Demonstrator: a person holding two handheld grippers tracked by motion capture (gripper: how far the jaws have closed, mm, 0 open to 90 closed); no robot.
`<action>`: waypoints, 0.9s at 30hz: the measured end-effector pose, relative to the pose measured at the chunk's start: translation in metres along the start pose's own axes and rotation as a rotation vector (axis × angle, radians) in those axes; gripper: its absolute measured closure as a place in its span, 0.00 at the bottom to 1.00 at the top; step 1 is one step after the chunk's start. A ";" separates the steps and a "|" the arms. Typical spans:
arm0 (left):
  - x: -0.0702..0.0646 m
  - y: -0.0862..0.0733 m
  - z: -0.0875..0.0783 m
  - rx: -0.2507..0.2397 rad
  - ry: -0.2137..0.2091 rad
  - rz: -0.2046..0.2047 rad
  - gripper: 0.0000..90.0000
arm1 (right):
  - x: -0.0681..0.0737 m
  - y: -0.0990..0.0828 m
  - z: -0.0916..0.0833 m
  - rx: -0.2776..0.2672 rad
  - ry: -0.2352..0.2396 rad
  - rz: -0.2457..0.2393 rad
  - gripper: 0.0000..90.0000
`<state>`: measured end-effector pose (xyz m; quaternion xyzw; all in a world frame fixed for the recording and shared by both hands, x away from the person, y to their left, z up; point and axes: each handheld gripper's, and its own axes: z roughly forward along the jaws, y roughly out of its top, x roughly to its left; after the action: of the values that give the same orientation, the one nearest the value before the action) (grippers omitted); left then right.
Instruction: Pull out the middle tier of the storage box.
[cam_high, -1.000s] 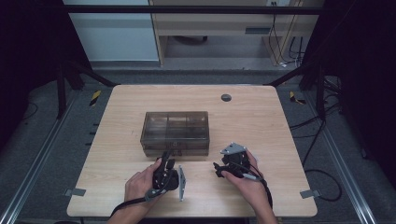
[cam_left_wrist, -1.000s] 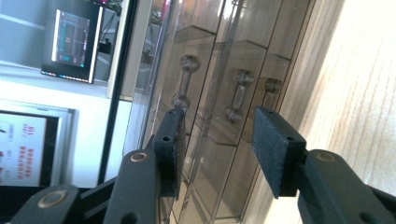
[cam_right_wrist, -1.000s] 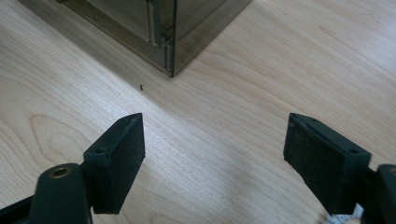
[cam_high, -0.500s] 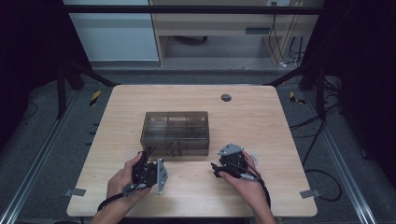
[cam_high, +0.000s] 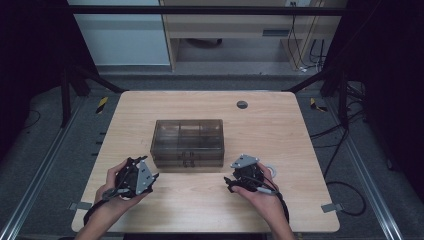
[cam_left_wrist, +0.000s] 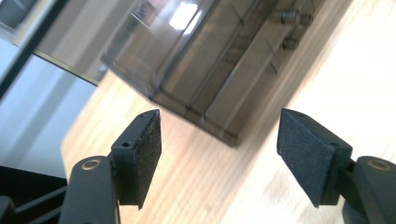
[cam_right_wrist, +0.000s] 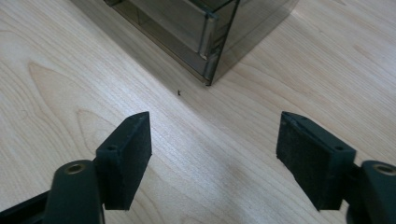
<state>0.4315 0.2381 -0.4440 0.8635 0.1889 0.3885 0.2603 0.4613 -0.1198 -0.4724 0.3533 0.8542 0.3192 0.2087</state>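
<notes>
Now the left gripper (cam_high: 150, 176) hovers just off the front left corner of the smoky plastic box (cam_high: 188, 142); its 2 jaws have just been opening and stand apart with nothing between them. That box sits closed at the middle of the wooden table (cam_high: 280, 135). Near its front right corner, the right gripper (cam_high: 229, 183) also gapes, empty.

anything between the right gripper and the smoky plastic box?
Nothing. In the right gripper view, bare wooden table runs from the open right gripper to the box corner; only a tiny dark speck lies there.
</notes>
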 end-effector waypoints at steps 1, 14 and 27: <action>0.003 -0.003 0.000 0.003 -0.008 -0.011 0.34 | 0.001 0.000 0.000 0.001 0.005 -0.002 0.34; 0.018 -0.015 0.003 -0.005 -0.117 -0.068 0.41 | 0.007 0.002 -0.003 -0.010 0.020 -0.056 0.51; 0.025 -0.018 0.001 0.000 -0.190 -0.096 0.54 | 0.008 0.027 -0.014 0.047 0.033 -0.179 0.68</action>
<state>0.4458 0.2648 -0.4413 0.8864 0.2044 0.2919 0.2956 0.4607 -0.1049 -0.4451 0.2749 0.8929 0.2851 0.2140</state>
